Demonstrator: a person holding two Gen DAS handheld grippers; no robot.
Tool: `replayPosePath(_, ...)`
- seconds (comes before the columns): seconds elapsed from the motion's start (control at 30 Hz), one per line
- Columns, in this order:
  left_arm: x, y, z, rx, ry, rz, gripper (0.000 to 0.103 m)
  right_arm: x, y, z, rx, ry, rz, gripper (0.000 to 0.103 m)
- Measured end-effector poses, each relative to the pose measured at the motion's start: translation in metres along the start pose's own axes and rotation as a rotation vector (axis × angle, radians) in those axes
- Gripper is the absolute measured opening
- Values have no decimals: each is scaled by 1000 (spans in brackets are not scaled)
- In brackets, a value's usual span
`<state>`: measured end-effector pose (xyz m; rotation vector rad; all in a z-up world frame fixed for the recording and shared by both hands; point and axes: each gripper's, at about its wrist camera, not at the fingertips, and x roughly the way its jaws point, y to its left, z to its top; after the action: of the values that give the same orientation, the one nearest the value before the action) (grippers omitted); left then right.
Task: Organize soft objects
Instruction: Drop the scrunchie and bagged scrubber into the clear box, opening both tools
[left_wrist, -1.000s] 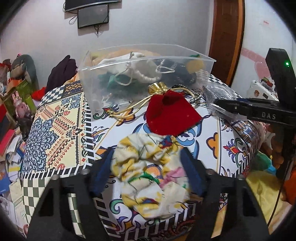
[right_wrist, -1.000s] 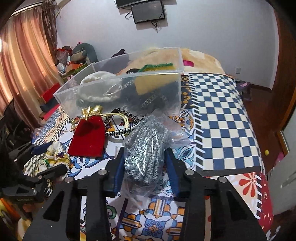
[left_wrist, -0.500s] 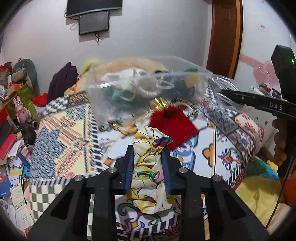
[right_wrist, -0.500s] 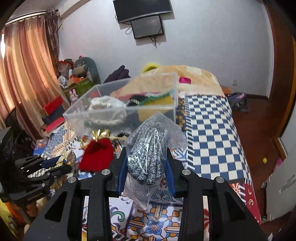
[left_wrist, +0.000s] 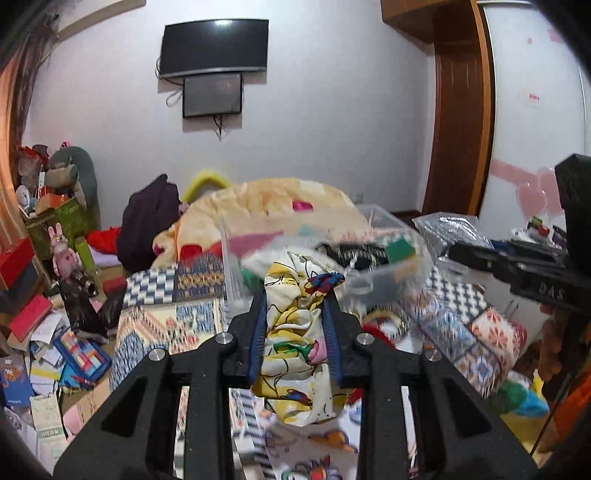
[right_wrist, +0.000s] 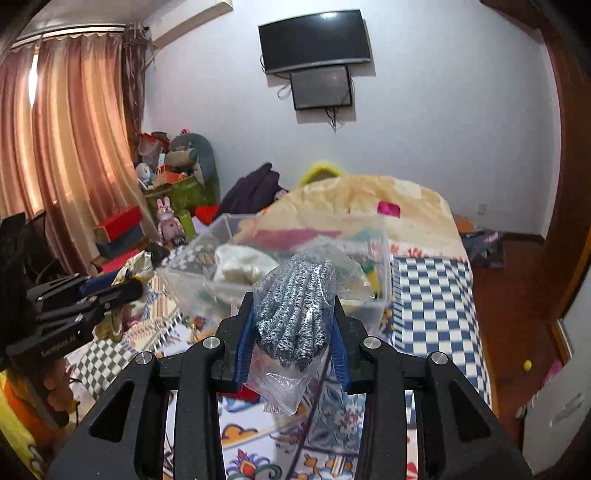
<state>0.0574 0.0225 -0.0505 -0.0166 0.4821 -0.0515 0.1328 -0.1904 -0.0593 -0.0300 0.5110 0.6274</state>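
Observation:
My left gripper (left_wrist: 295, 295) is shut on a yellow floral fabric scrunchie (left_wrist: 295, 332) and holds it up above the patterned bed, in front of the clear plastic box (left_wrist: 384, 273). My right gripper (right_wrist: 293, 299) is shut on a grey knit item in a clear plastic bag (right_wrist: 293, 314), held up before the same box (right_wrist: 382, 266). The box holds a white soft item (right_wrist: 240, 264) and other soft things. Each gripper shows in the other's view, the right one (left_wrist: 458, 251) and the left one (right_wrist: 125, 284). The red pouch (left_wrist: 376, 332) lies on the bed, mostly hidden.
The patterned bedspread (right_wrist: 432, 295) runs under both grippers. A cream blanket (left_wrist: 266, 199) is heaped behind the box. Clutter of books and boxes (left_wrist: 44, 332) covers the floor at left. A wooden door (left_wrist: 461, 110) stands at right; curtains (right_wrist: 66, 147) hang at left.
Both grippers closed on their items and lifted them off the bed. They now sit higher and nearer the clear box.

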Motion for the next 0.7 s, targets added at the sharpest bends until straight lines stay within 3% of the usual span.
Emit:
replayPosePath(0.43,34,8,39,-34,-50,40,29,31,13,34,-62,-59,14,33)
replayPosePath(0.7,66,13,41,-54,-5,53,29,60,18,37,-64,-14,35,33)
